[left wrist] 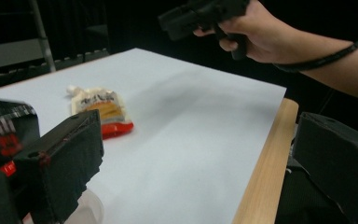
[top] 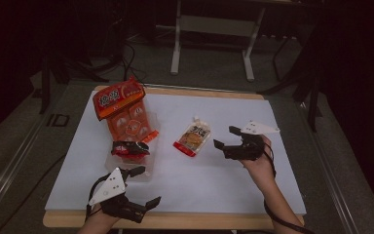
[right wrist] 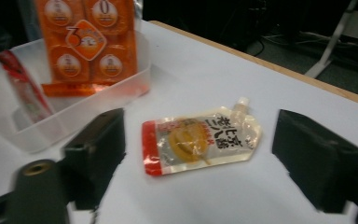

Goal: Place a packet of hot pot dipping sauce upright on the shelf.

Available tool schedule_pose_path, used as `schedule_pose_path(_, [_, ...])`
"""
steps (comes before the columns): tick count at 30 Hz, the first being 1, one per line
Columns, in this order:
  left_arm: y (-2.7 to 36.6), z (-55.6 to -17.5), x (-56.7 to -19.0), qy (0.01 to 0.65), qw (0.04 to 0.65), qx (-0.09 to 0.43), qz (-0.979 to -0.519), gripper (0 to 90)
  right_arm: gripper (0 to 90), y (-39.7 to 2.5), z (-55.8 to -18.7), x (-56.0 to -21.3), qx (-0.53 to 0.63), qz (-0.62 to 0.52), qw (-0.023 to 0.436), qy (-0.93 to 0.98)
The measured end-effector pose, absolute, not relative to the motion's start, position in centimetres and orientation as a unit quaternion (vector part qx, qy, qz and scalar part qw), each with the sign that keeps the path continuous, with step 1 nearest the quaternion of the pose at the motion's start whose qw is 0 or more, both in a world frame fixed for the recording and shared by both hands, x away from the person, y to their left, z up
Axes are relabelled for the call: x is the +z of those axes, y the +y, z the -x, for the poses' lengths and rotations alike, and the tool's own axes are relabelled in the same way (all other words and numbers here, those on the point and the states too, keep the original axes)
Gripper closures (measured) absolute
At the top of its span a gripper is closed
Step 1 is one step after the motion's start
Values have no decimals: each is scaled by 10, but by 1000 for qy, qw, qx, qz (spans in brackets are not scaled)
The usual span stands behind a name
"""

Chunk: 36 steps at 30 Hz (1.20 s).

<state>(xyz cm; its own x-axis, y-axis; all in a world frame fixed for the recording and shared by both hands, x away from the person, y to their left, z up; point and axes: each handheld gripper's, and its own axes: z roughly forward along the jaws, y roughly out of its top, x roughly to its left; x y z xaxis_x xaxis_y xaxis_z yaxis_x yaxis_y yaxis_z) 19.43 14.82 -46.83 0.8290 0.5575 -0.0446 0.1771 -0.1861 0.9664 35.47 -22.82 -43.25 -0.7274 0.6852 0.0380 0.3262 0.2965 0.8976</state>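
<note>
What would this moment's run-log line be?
right gripper: open, aimed at pouch | pouch: flat on sheet, untouched | left gripper: open, idle at near edge | tub: holds orange pack, red packet

Along our right gripper [right wrist: 200, 163], its jaws spread wide, we see a spouted pouch [right wrist: 200, 140] lying flat on the white tabletop [right wrist: 242, 74] between them, untouched. Far left stands a clear tub [right wrist: 79, 109] holding an orange package [right wrist: 86, 44] and a red packet [right wrist: 23, 88].

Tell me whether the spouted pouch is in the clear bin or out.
Out: the pouch lies flat on the white sheet, beside the bin.
</note>
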Motion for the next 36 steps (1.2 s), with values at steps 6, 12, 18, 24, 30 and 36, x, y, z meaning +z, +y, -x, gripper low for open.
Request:
schedule_pose_path(6, [151,-191,-478,259,586,159,-751,24,281,-221,-374,-440,489,-333,170,788])
schedule_pose_path(12, [155,-189,-486,266,580,160,-753,24,341,-216,-392,-451,474,-353,160,790])
schedule_pose_path(18, [156,-190,-489,266,576,168,-755,24,385,-212,-408,-464,460,-368,157,793])
schedule_pose_path(24, [157,-191,-491,264,575,168,-756,24,408,-207,-422,-474,443,-379,171,794])
schedule_pose_path(30, [156,-190,-491,258,575,170,-757,24,500,-206,-439,-486,433,-400,160,792])
schedule_pose_path(36, [155,-189,-491,254,575,172,-759,24,537,-200,-452,-501,412,-413,152,798])
